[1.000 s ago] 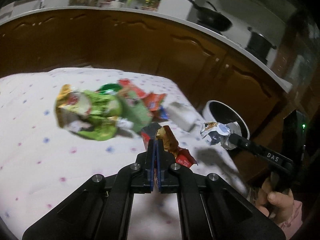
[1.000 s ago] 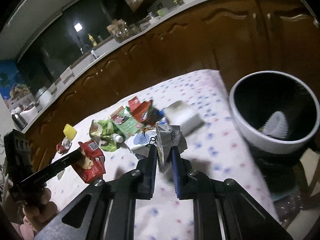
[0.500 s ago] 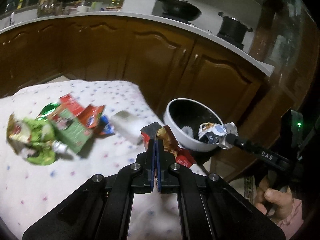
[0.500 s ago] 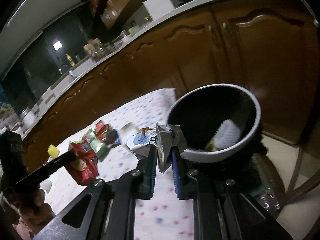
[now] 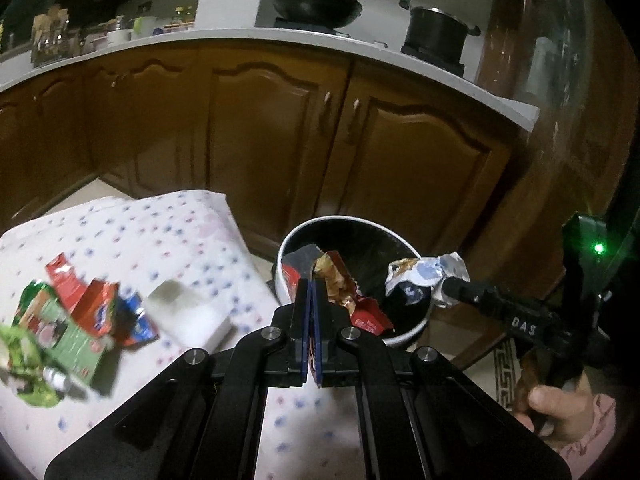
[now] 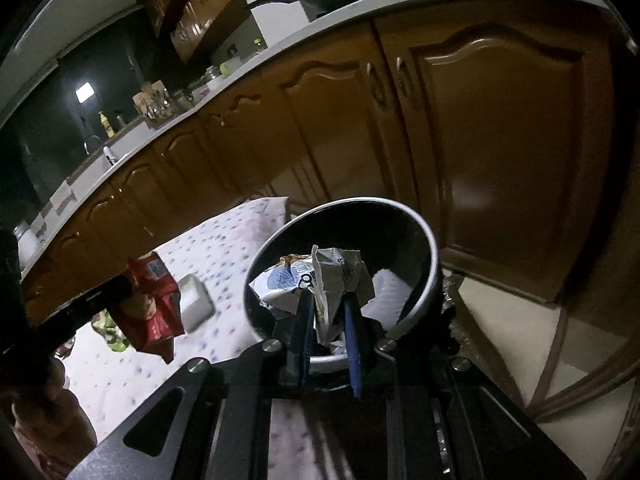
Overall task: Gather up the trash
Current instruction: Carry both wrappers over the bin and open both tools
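both grippers over the bin off the tablecloth's right edge: left gripper pinches a red wrapper, right gripper grips a crumpled white wrapper. neither dropped yet; green and red wrappers and a white block remain near that edge.

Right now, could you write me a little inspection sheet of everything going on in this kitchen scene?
Surface: table under a white dotted cloth.
Job's things: red snack wrapper and crumpled white wrapper, both held over the bin; white trash already inside.
Clutter: green and red wrappers and a white block left on the cloth.
Grippers: left gripper shut on the red snack wrapper; right gripper shut on the crumpled white wrapper.
Cables: nothing seen.
Surroundings: brown cabinets, wok, pot.
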The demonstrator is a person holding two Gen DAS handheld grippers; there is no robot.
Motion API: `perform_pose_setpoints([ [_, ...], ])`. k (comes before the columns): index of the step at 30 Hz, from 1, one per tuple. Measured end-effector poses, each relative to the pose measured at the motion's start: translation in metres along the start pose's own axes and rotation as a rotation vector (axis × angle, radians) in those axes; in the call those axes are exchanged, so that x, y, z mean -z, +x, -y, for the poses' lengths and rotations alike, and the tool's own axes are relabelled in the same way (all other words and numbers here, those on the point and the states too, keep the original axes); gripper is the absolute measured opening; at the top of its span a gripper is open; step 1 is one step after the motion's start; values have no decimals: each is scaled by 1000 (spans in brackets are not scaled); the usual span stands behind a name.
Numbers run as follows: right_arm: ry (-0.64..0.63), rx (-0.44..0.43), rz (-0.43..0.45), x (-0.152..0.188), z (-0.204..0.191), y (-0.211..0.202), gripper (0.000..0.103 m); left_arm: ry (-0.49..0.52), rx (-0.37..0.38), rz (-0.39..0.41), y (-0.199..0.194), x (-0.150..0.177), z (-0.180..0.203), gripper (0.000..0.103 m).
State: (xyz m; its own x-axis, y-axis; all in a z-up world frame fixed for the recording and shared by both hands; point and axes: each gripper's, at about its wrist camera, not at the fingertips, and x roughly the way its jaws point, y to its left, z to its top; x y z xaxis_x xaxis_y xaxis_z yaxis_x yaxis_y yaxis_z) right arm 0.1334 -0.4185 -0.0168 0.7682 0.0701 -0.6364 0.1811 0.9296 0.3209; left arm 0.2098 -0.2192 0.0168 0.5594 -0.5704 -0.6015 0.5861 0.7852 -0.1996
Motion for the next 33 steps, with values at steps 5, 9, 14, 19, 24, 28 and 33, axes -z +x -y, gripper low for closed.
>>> perform_pose_setpoints([
  [5, -3, 12, -18, -7, 11, 10, 15, 19, 5, -27, 27, -16, 10, 1],
  [9, -12, 23, -31, -12, 16, 18, 15, 25, -1, -53, 48, -23, 16, 1],
  [14, -21, 35, -59, -16, 21, 30, 17, 40, -4, -79, 68, -24, 23, 1],
  [19, -22, 52, -82, -16, 26, 39, 18, 40, -16, -100, 83, -22, 26, 1],
  [24, -16, 54, -95, -18, 30, 45, 20, 53, -21, -138, 95, -19, 29, 3],
  [28, -3, 46, -104, -20, 35, 47, 38, 48, -11, -156, 100, -17, 27, 15],
  [33, 8, 45, -94, -18, 37, 43, 44, 23, -8, -149, 93, -14, 21, 27],
])
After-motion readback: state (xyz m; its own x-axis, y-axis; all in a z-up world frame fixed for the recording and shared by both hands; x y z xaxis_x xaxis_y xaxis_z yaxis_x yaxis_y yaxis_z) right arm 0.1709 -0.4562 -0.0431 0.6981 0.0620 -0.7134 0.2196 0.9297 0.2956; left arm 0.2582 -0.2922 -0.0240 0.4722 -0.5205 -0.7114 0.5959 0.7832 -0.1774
